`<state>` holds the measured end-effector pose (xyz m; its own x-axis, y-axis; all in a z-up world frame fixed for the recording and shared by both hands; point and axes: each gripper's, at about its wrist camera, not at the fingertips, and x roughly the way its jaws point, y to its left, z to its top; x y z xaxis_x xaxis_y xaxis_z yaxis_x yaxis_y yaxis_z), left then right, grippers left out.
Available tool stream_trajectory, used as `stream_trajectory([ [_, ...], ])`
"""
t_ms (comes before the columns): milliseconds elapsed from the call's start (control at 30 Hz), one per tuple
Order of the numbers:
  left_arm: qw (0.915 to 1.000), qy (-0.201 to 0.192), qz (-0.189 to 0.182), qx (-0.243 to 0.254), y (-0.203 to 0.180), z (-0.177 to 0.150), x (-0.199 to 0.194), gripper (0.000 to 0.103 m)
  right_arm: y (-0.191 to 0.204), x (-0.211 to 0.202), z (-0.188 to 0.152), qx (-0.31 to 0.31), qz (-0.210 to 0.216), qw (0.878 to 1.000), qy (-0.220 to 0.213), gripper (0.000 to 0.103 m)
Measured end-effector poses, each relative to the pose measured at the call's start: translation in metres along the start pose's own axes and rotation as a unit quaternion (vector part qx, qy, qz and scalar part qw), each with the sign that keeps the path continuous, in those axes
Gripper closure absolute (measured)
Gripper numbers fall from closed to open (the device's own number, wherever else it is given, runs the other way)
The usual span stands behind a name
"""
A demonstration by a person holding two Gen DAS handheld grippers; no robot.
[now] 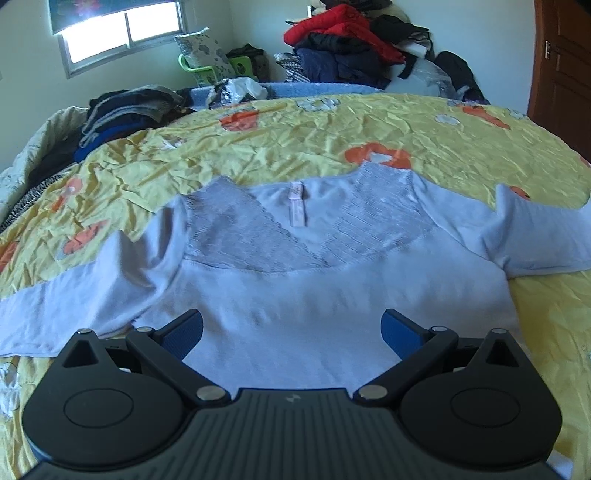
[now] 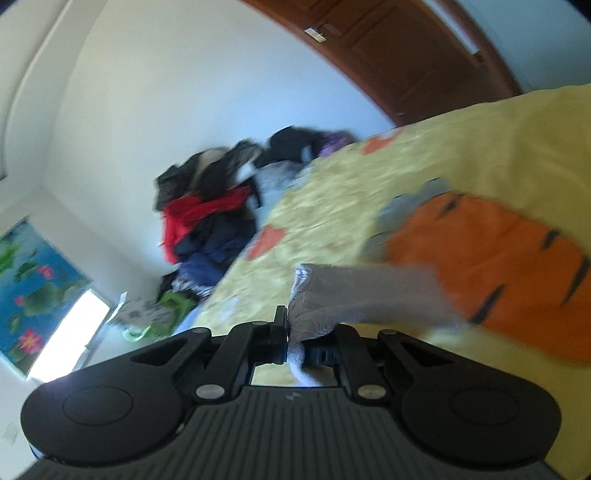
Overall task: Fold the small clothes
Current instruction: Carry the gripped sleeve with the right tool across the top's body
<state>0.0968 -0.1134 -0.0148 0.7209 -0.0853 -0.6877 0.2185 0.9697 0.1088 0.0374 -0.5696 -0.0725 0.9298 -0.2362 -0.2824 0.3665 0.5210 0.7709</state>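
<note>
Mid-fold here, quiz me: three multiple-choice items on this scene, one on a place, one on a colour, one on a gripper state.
1. Where does the pale top lie?
A. Hung on the door
B. Spread on the yellow bedspread
C. In the green basket

2. What colour is the jacket on top of the far clothes pile?
A. Red
B. White
C. Yellow

3. How do the two grippers stand?
A. Both open
B. Left shut, right open
C. Left gripper open, right gripper shut on fabric

Answers: 1 B, the top lies flat with bedspread around it. 2 A, bright red over dark clothes. 3 C, the left fingers stand wide apart over the top; the right ones pinch pale cloth.
</note>
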Motion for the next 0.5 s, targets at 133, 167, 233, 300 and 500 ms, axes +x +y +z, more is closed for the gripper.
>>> stream_trajectory([
  [133,0.9999,0.002,0.012,-0.005,0.008,0.000,0.004,0.000,0.033,0.001,-0.018,-0.016,0.040,0.998,0.036,0.093],
  [167,0.9999,0.004,0.015,-0.006,0.011,0.000,0.005,0.000,0.040,0.000,-0.024,-0.018,0.049,0.998,0.045,0.093],
  [233,0.9997,0.008,0.020,-0.008,0.015,-0.001,0.008,0.000,0.055,0.002,-0.036,-0.023,0.062,0.996,0.067,0.093],
  [300,0.9995,0.012,0.025,-0.012,0.019,-0.002,0.011,0.000,0.066,0.005,-0.050,-0.020,0.069,0.994,0.087,0.093],
  [500,0.9991,0.017,0.033,-0.023,0.029,-0.005,0.013,0.000,0.096,0.003,-0.089,-0.025,0.089,0.987,0.135,0.093],
])
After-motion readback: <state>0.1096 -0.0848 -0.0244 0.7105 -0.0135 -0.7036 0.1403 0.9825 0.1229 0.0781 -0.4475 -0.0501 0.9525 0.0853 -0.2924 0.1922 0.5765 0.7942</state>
